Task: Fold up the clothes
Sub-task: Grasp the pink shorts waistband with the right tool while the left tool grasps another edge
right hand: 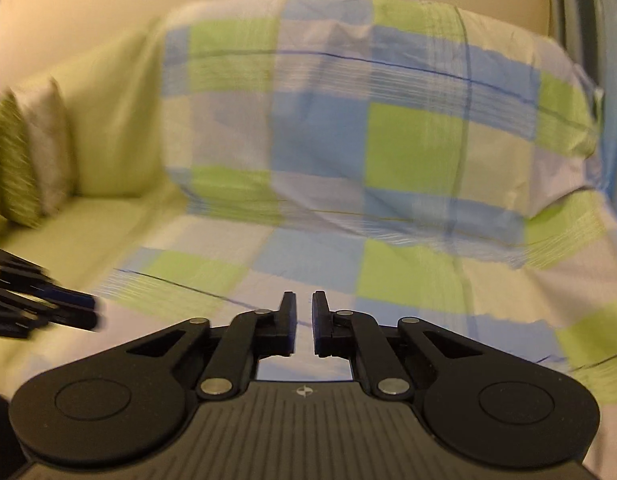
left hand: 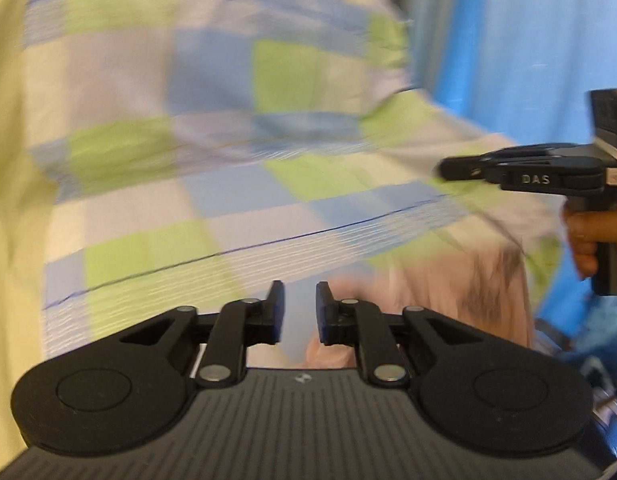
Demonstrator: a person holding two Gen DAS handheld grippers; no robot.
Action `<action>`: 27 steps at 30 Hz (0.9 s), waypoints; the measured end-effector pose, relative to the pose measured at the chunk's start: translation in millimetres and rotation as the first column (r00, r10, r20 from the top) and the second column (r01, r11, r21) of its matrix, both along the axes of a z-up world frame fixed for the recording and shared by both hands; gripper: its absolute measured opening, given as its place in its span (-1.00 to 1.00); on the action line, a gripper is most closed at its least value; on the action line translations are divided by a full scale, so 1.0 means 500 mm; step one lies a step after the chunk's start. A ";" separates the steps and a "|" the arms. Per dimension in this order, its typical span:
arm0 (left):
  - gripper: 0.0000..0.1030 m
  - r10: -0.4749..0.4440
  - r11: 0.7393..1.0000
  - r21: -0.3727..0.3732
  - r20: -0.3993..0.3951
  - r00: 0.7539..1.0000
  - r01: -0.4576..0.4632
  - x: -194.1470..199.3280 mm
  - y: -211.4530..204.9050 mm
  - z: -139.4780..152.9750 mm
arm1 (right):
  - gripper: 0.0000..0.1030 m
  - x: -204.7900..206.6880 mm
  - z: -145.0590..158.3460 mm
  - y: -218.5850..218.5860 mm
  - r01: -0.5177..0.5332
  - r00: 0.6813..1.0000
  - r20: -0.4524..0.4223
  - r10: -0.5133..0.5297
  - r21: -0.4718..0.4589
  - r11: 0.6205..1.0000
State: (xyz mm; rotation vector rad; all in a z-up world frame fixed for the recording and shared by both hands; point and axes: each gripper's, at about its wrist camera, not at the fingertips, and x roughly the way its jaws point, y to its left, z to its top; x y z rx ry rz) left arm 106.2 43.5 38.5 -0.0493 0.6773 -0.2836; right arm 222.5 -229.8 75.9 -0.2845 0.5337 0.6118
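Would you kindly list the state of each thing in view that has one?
left gripper: open, narrow gap, holding nothing
right gripper: open, narrow gap, holding nothing
checked sheet: spread over the sofa's back and seat
pink garment: lying rumpled on the sheet, not folded
cushions: upright at the sofa's end

The left gripper (left hand: 300, 312) is hovering with its jaws slightly parted and gripping nothing, while the right gripper (right hand: 304, 322), held by a hand (left hand: 588, 236) at the right, is showing a similar narrow, empty gap.
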 end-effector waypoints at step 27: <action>0.03 -0.400 0.868 0.274 -0.105 0.910 0.413 -0.097 -0.177 -0.141 | 0.26 -0.421 -0.298 -0.040 -0.424 0.731 -0.054 0.680 -0.816 0.391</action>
